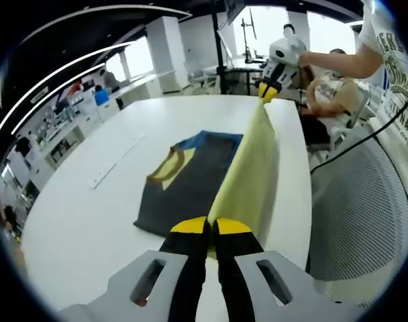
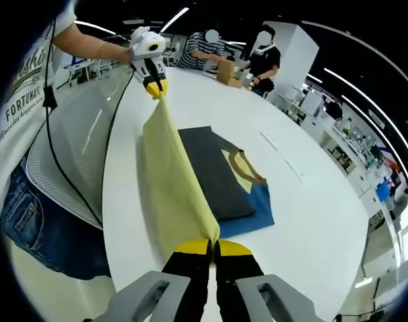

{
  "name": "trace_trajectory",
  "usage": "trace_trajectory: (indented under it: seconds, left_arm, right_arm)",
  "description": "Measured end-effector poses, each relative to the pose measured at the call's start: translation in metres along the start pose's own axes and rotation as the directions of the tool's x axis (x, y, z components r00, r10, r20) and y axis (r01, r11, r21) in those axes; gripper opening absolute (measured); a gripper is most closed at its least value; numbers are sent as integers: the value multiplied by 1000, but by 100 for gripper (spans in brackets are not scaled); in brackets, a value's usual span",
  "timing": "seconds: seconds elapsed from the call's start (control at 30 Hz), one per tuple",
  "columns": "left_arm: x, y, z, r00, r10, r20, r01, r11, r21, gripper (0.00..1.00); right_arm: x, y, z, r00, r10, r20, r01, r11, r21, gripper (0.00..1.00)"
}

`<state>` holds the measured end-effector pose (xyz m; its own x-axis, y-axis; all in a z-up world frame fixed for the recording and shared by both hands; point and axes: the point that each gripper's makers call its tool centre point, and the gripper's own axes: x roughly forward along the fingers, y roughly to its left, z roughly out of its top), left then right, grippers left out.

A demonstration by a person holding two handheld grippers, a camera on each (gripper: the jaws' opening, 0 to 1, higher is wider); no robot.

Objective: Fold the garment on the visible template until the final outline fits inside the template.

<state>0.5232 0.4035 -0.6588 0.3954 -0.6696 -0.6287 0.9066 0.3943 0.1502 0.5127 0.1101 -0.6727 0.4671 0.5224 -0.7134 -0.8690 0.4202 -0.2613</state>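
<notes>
Garment stretched above a white table in a bright open office.

The smooth white table [image 1: 90, 221] stands among desks, columns and seated people. A dark grey garment [image 1: 187, 184] with a yellow collar lies flat on a blue template [image 2: 254, 215] near the table's edge; its pale yellow soft side hangs taut between the left gripper [image 1: 211, 228] and right gripper [image 2: 213, 247], each pinching one end.

Garment [image 1: 190, 181] on table [image 1: 90, 221] (template [image 2: 254, 218] beneath)
</notes>
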Motion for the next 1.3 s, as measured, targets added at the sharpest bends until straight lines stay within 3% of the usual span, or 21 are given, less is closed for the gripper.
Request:
trace_trajectory:
  seconds: [0.27, 0.37, 0.53, 0.77, 1.3]
  left_arm:
    - [10, 29, 4, 999, 33, 11, -33, 999, 1, 1]
    - [14, 42, 4, 999, 54, -8, -53, 998, 30, 1]
    - [19, 61, 10, 997, 80, 12, -80, 997, 3, 1]
    - [31, 78, 8, 995, 97, 2, -97, 995, -5, 1]
    - [46, 120, 22, 984, 178, 25, -177, 984, -31, 1]
  right_arm:
    - [10, -25, 6, 999, -32, 10, 32, 999, -1, 0]
    - [15, -34, 10, 999, -44, 20, 44, 999, 0, 0]
    - [23, -52, 13, 997, -73, 24, 73, 997, 4, 0]
    - [34, -72, 15, 997, -80, 23, 80, 997, 8, 0]
    - [54, -117, 23, 991, -129, 30, 129, 991, 21, 0]
